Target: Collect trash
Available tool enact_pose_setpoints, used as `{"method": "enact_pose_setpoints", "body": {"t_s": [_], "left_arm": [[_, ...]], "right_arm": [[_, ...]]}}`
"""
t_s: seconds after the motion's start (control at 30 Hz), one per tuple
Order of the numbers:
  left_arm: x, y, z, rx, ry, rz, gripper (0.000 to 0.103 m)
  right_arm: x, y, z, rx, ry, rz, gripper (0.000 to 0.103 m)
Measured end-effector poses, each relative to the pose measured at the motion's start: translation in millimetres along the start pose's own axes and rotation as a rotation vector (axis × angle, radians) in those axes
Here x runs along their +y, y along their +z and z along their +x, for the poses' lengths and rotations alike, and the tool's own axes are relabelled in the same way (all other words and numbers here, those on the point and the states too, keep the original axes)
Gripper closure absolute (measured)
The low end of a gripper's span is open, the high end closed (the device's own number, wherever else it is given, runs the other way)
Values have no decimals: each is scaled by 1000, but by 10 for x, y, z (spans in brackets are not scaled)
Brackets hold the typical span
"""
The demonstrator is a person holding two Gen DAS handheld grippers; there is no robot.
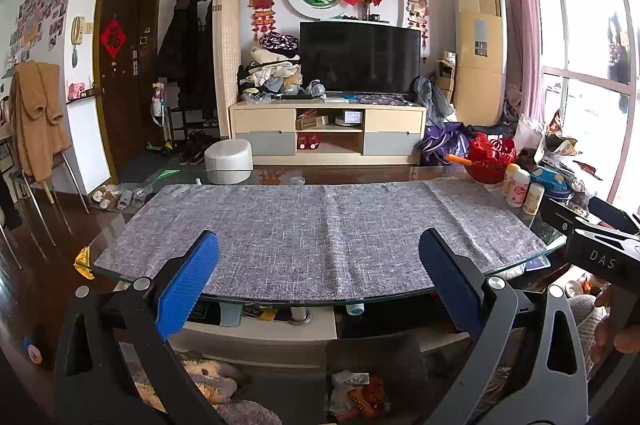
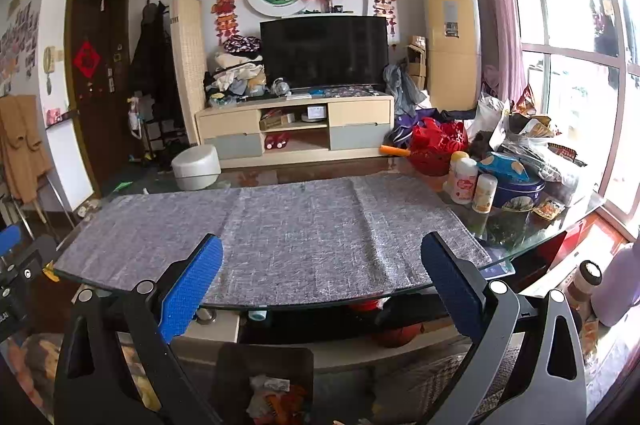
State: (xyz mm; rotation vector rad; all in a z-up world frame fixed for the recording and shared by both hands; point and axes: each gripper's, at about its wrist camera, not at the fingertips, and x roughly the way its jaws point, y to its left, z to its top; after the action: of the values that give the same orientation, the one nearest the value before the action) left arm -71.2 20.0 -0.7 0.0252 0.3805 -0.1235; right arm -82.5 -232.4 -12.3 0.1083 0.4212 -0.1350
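Note:
A dark trash bin (image 1: pixel 372 365) stands on the floor in front of the glass table, with crumpled white paper and an orange wrapper (image 1: pixel 362 399) inside. In the right wrist view the same bin (image 2: pixel 240 369) sits low between the fingers, its trash (image 2: pixel 276 399) showing. My left gripper (image 1: pixel 319 236) hangs open over the near table edge with nothing between its blue pads. My right gripper (image 2: pixel 322 240) is open and empty too, beside the left one. A grey mat (image 1: pixel 320 225) covers the table top and is bare.
At the table's right end stand a red basket (image 2: pixel 436 145), white bottles (image 2: pixel 464 181), a blue tin (image 2: pixel 516 191) and snack bags (image 2: pixel 532 137). A yellow piece (image 1: pixel 84 261) sits on the left table corner. A purple flask (image 2: pixel 618 289) stands at the right. A lower shelf holds clutter.

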Motion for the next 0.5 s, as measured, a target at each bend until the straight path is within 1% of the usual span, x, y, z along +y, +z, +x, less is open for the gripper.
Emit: {"method": "enact_pose_setpoints", "body": {"t_s": [0.5], "left_arm": [[-14, -4, -3, -1, 1, 0, 8]], "right_arm": [[12, -25, -9, 12, 2, 11, 3]]}}
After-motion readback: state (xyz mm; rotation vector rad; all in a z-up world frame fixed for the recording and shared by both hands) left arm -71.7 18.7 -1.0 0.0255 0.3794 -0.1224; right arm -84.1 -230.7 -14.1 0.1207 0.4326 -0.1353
